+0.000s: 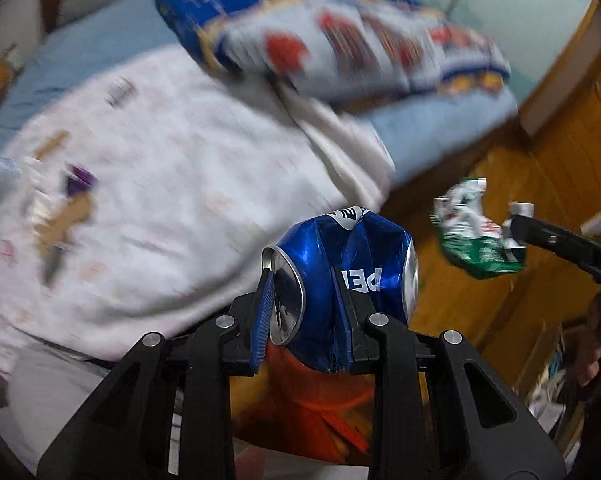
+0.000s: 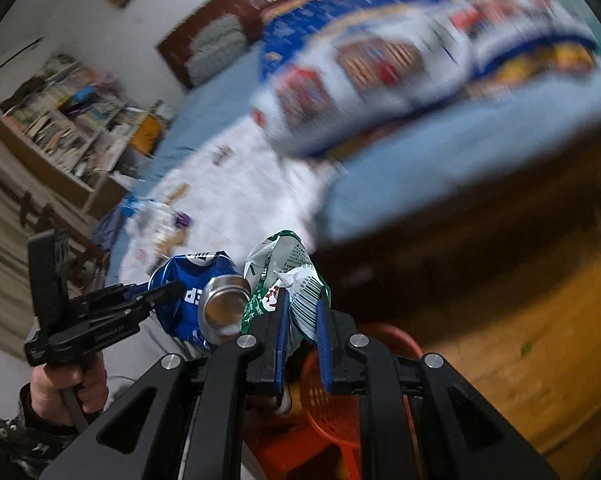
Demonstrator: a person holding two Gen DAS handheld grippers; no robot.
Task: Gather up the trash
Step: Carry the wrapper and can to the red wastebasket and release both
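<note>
My left gripper (image 1: pixel 300 280) is shut on a crushed blue Pepsi can (image 1: pixel 340 276), held in the air beside the bed; the can also shows in the right wrist view (image 2: pixel 188 300). My right gripper (image 2: pixel 302 304) is shut on a crumpled green and white wrapper (image 2: pixel 288 276), which also shows in the left wrist view (image 1: pixel 472 228). Both are held close together above an orange basket (image 2: pixel 328 396), seen below the can in the left wrist view (image 1: pixel 320 400). More scraps of trash (image 1: pixel 60 216) lie on the white blanket.
A bed with a white blanket (image 1: pixel 188 184), light blue sheet (image 2: pixel 440 160) and blue patterned quilt (image 1: pixel 320 28) fills the view ahead. Wooden floor (image 2: pixel 540 340) lies to the right. A bookshelf (image 2: pixel 68 128) stands at the far left.
</note>
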